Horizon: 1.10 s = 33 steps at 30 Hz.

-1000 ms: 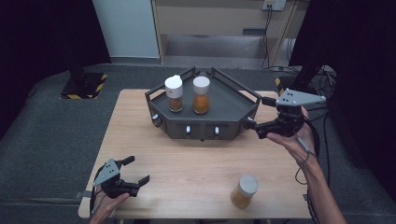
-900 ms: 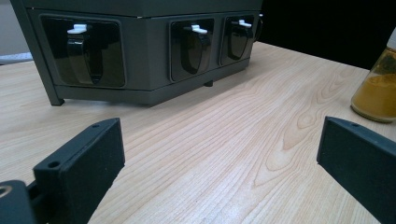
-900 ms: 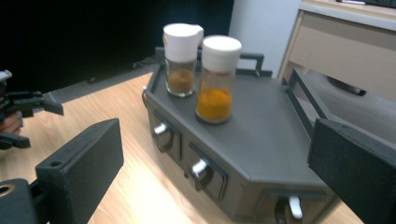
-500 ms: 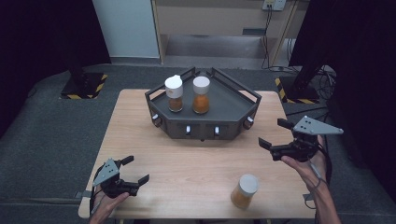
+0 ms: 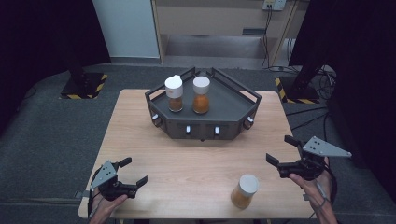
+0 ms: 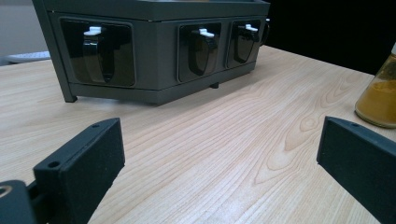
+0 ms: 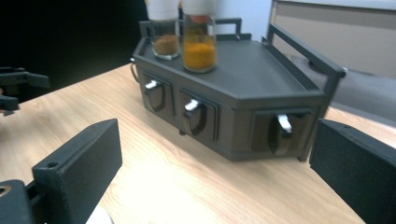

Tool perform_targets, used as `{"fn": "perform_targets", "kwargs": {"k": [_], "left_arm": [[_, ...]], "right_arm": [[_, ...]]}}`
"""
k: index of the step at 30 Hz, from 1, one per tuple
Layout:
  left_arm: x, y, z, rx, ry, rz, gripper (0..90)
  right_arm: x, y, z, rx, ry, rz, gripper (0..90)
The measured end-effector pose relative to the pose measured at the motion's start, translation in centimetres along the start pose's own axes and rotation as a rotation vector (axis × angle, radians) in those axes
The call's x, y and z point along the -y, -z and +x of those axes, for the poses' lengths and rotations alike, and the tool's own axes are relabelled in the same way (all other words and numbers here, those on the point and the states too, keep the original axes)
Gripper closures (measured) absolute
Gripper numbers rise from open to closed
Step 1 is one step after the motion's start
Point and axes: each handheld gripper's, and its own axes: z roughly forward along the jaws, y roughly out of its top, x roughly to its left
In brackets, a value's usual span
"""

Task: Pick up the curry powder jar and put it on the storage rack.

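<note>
A dark grey hexagonal rack (image 5: 224, 105) with small drawers stands at the back middle of the wooden table. On its top stand a brown-spice jar (image 5: 173, 93) and an orange-spice jar (image 5: 201, 94), both white-capped. A third orange jar (image 5: 244, 191) stands on the table near the front right. My left gripper (image 5: 134, 171) rests open and empty at the front left, facing the rack (image 6: 154, 46), with the third jar (image 6: 380, 93) at the edge of its view. My right gripper (image 5: 281, 149) hovers open and empty right of that jar, looking at the rack (image 7: 243, 79).
Bare wood (image 5: 196, 163) lies between the rack and the front edge. The table's right edge (image 5: 292, 140) is close under the right gripper. Dark floor and stands with hazard stripes (image 5: 84, 86) surround the table.
My right gripper has drawn back from the rack's right end toward the front right of the table, still open. The left gripper and the jars have stayed put.
</note>
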Motion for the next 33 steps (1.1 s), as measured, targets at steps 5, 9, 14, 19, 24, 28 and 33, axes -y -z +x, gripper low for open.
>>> {"fn": "perform_targets", "kwargs": {"k": [5, 9, 14, 19, 24, 28, 33], "left_arm": [[0.1, 0.3, -0.1, -0.007, -0.002, -0.001, 0.0], [0.2, 0.5, -0.1, -0.011, 0.000, -0.009, 0.0], [0.2, 0.4, -0.1, -0.009, -0.005, -0.006, 0.0], [0.2, 0.6, 0.0, -0.014, -0.005, -0.008, 0.0], [0.2, 0.6, 0.1, -0.011, -0.006, -0.004, 0.0], [0.2, 0.5, 0.1, -0.004, -0.010, -0.002, 0.0], [0.3, 0.5, 0.2, 0.008, -0.016, -0.011, 0.0]], "right_arm": [[2.2, 0.6, 0.3, 0.031, -0.021, -0.001, 2.7], [4.1, 1.0, 1.1, 0.073, -0.036, -0.014, 3.0], [5.2, 1.1, 1.5, 0.090, -0.039, 0.006, 3.0], [6.3, 1.1, 1.7, 0.097, -0.058, 0.010, 3.6], [7.2, 1.1, 1.9, 0.103, -0.072, 0.007, 3.9], [7.8, 1.0, 2.1, 0.113, -0.074, 0.004, 4.4], [8.2, 0.9, 2.4, 0.137, -0.058, 0.004, 4.9]]}}
